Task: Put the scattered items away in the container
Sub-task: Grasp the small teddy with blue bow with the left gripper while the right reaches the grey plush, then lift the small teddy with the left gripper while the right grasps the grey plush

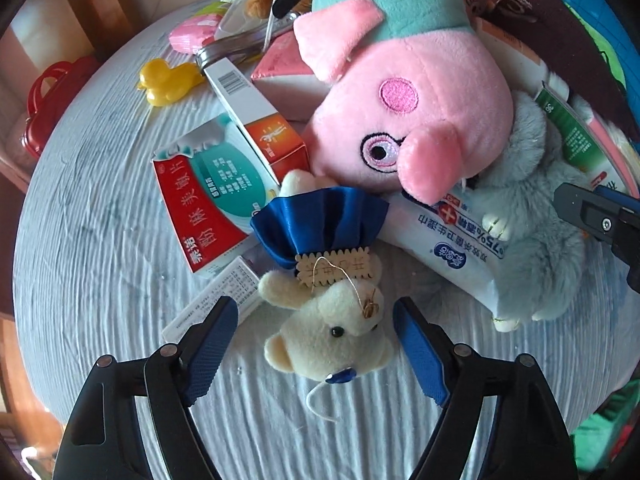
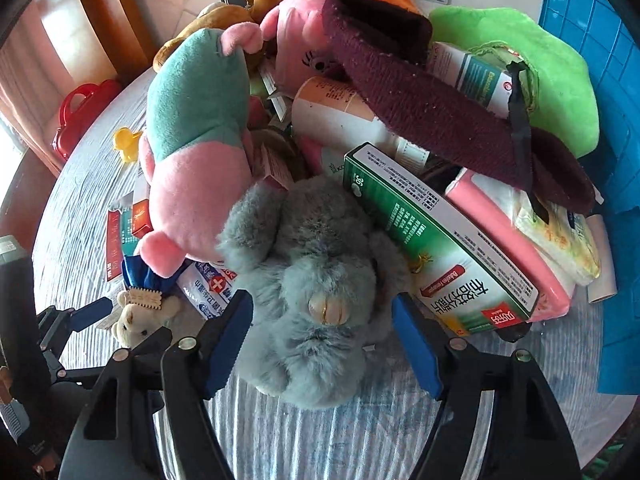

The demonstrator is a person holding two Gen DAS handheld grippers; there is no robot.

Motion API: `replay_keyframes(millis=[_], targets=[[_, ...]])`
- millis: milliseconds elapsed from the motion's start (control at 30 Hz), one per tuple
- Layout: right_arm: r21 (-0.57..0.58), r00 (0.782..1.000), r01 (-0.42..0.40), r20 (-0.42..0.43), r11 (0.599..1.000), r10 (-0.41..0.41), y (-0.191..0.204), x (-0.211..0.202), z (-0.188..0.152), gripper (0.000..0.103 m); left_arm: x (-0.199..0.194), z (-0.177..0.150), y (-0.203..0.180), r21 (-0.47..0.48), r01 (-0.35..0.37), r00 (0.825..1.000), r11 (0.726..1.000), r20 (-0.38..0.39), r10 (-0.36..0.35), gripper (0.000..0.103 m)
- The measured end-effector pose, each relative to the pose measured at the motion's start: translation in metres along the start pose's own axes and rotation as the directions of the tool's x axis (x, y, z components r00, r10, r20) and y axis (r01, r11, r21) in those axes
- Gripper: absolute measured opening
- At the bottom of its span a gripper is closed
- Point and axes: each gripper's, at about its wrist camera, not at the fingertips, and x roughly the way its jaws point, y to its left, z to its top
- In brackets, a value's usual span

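Left tool (image 1: pixel 316 344) stands spread over the cream bear (image 1: pixel 332 344); the bear's head sits between the blue pads, gap on each side, so not gripped. Bear's legs are hidden under its blue skirt, ahead of the tool.

Right tool (image 2: pixel 322 340) straddles the grey plush (image 2: pixel 312 280). Left pad looks buried in fur, right pad seems just clear of it; fur blurs the edge, so probably not clamped yet. Grey plush's head is hidden under the pile ahead.

Ahead of both tools is a heap on the striped worktop (image 1: pixel 100 184):
- Pink pig plush (image 1: pixel 404 92), one clearly; a second pink plush (image 2: pixel 304 36) behind it is mostly covered.
- Brown plush (image 2: pixel 224 20), only bits showing at the far end.
- Green plush (image 2: pixel 532 64), partly under a maroon knitted piece (image 2: pixel 420 108).
- Boxes: red-and-teal box (image 1: pixel 208 208) and orange-ended box (image 1: pixel 256 120) ahead-left of the left tool, green box (image 2: pixel 436 248) just right of the grey plush. More cartons are buried, count unclear.
- Wipes pack (image 1: pixel 460 248), one, pinned under pig and grey plush.
- Yellow duck (image 1: pixel 168 80), one, far ahead-left, apart from the heap.

Blue container (image 2: pixel 592 60) is cut off at the right frame edge, far ahead-right of the right tool; its inside can't be seen. Red case (image 2: pixel 80 112) far left, past the worktop edge.
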Motion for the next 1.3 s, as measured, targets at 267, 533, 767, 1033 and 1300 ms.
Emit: replay_keyframes(millis=[267,533,767,1033,1300], targets=[[0.021,0.997,-0.003,-0.082,1.0,0.004,-0.006,0.039,0.008,0.072,0.005,0.008,-0.014,0.046,-0.054,0.998,0.997,0.021,0.054,0.078],[-0.01,0.994,-0.005,-0.113,1.0,0.003,-0.007,0.047,0.011,0.044,0.003,0.013,-0.03,0.059,-0.025,1.0,0.998,-0.009,0.026,0.054],[0.001,0.991,-0.023,-0.129,1.0,0.023,-0.017,0.056,0.012,0.044,0.012,0.017,-0.021,-0.008,0.03,0.999,1.0,-0.034,-0.03,0.054],[0.02,0.992,-0.028,-0.123,0.999,0.03,-0.025,0.058,0.007,0.049,0.005,0.014,-0.027,-0.001,0.03,0.999,1.0,-0.022,-0.03,0.048],[-0.009,0.997,-0.018,-0.078,1.0,0.017,-0.03,0.071,0.016,0.048,-0.005,0.015,-0.028,0.001,0.018,1.0,1.0,-0.013,-0.018,0.045]])
